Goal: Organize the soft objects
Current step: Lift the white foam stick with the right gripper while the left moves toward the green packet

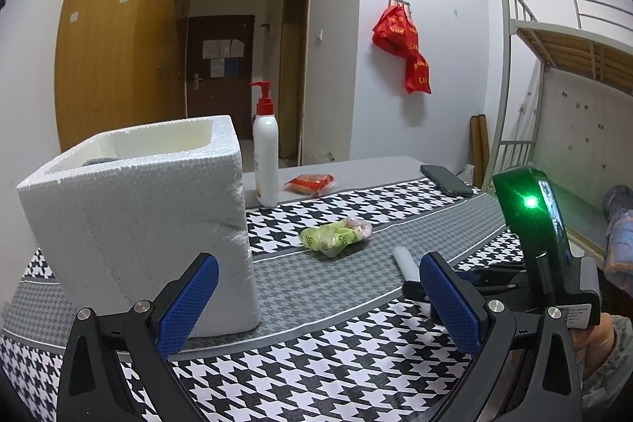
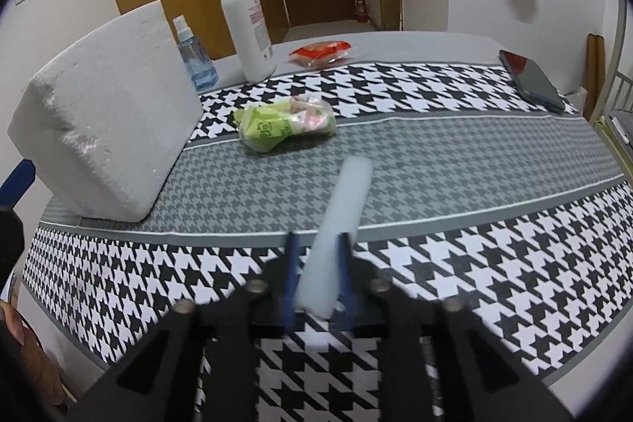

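The cloth (image 2: pixel 455 256) under the gripper has black-and-white and grey checks. The stick (image 2: pixel 336 232) between the blue pads (image 2: pixel 290 275) is pale white. Ahead lies a green bag (image 2: pixel 285 127), and the box (image 2: pixel 103 129) to its left is white.

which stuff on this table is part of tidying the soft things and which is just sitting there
Part of the job:
foam box
white foam stick, clamped in the right tool
green plastic packet
red packet
left tool, open and empty

Just lying about:
pump bottle
blue spray bottle
phone
red bags on the wall
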Motion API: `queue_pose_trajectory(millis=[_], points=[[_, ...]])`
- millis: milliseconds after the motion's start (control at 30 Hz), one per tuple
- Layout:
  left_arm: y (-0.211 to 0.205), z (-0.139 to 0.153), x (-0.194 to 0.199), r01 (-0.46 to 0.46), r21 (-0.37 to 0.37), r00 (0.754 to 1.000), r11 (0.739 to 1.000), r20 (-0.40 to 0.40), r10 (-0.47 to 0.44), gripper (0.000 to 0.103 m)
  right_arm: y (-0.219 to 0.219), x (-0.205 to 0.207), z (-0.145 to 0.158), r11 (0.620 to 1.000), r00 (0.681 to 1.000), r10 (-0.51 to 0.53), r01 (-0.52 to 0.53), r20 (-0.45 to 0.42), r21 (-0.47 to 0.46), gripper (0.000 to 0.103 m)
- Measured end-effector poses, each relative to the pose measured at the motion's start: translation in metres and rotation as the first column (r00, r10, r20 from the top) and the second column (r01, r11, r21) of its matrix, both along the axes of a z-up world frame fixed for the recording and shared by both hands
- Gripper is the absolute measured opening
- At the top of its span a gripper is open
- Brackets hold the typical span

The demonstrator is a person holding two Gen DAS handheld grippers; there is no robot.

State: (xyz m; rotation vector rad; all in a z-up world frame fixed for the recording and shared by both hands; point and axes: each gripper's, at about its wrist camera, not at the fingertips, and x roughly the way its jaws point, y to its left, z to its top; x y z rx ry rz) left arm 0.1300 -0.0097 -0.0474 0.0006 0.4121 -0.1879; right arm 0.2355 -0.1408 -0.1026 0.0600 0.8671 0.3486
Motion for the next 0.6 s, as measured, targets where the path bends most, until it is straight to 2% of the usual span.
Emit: queue_pose_trajectory(millis=[33, 67, 600], points=[[0.0, 0.0, 0.0, 0.001, -0.001, 1.0, 1.0, 0.0, -0.001, 0.102, 0.0, -0.001, 0.001, 1.0, 1.0, -0.002, 0.002, 0.005, 0.003, 0.055], [0.001, 0.0, 0.0, 0.001, -0.003, 1.0, 1.0, -0.001, -0.001, 0.102, 0.0, -0.002, 0.001, 1.0, 1.0, -0.012, 0.012, 0.015, 0.002, 0.058], [0.018, -0.004, -0.006, 0.038, -0.042, 0.999, 0.998, 0.002, -0.038, 0.102, 0.008, 0.006, -0.013, 0.99, 0.991, -0.135, 0.135, -0.006, -0.036, 0.058]])
